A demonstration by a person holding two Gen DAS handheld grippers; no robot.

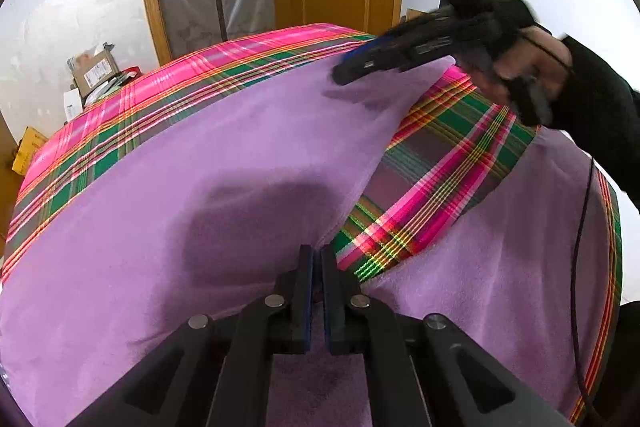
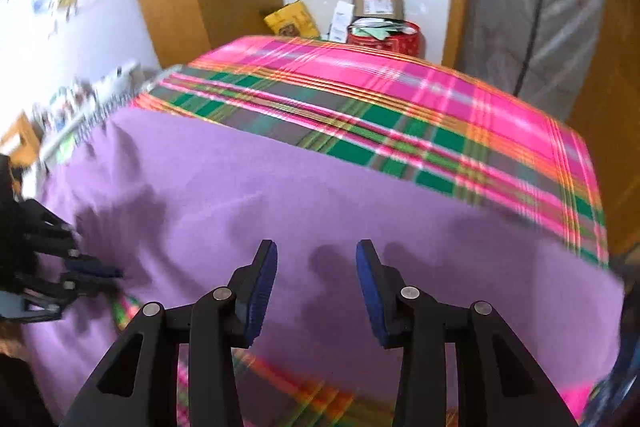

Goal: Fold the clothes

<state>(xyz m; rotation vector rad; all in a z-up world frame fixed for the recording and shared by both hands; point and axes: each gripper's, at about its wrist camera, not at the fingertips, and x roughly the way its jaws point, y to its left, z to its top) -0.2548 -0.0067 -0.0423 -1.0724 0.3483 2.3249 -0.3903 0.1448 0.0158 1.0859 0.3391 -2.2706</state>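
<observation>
Purple garment (image 1: 208, 163) spread flat across the plaid-covered table (image 1: 280, 47), filling most of it, with a bare plaid wedge showing between two purple parts at the near right. Left gripper (image 1: 317, 259) clenched tight at the near edge, right at the corner where the purple meets that wedge; only a thin bit of cloth, if any, caught between the fingers (image 1: 306, 279), too hidden to confirm. Right gripper (image 2: 316, 259) released, fingers (image 2: 264, 279) wide apart, hovering above the cloth with nothing between them; view blurred.

Risks from here:
- Shallow pinch on the left: likely to slip out once lifted, dropping the edge back.
- Plaid cover pinched along with the garment: would drag the cover up too.
- One-sided lift with the right side ungripped: skewed fold, bunched fabric.
- Dangling black cable (image 1: 580, 247) near the right edge: possible snag during a sweep across.
</observation>
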